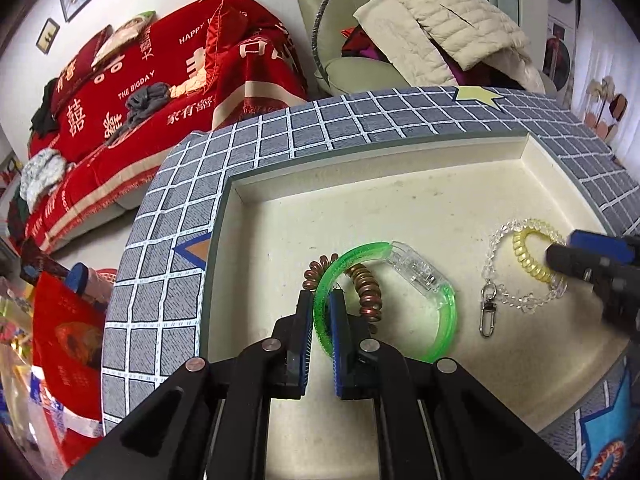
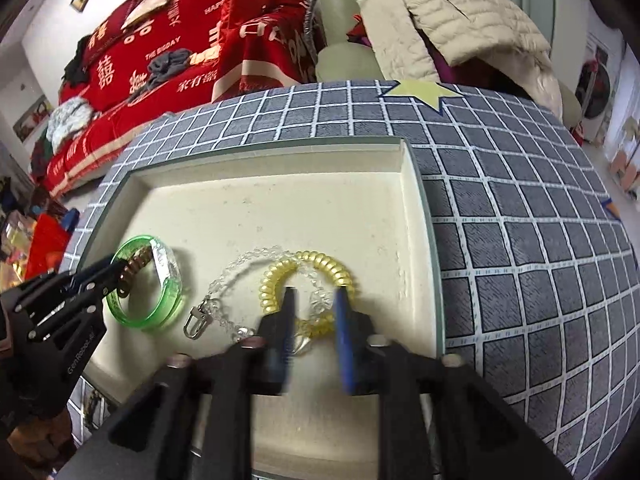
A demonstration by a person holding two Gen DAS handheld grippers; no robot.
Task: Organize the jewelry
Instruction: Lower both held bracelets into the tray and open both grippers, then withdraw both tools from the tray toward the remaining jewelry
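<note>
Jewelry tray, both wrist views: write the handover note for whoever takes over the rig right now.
Left claw: shut on the translucent green plastic bangle, low over the cream tray.
Right claw: open, fingers straddling the yellow coiled hair tie, not gripping it.
Also in the tray: copper-brown coiled hair tie beside the bangle, clear bead chain with metal clasp tangled with the yellow tie.
Done: all four pieces are in the tray.
Left: release the bangle, probably separate the overlapping pieces.

Both wrist views look steeply down, close over the cream tray (image 1: 400,208), left from its left side, right from its right
</note>
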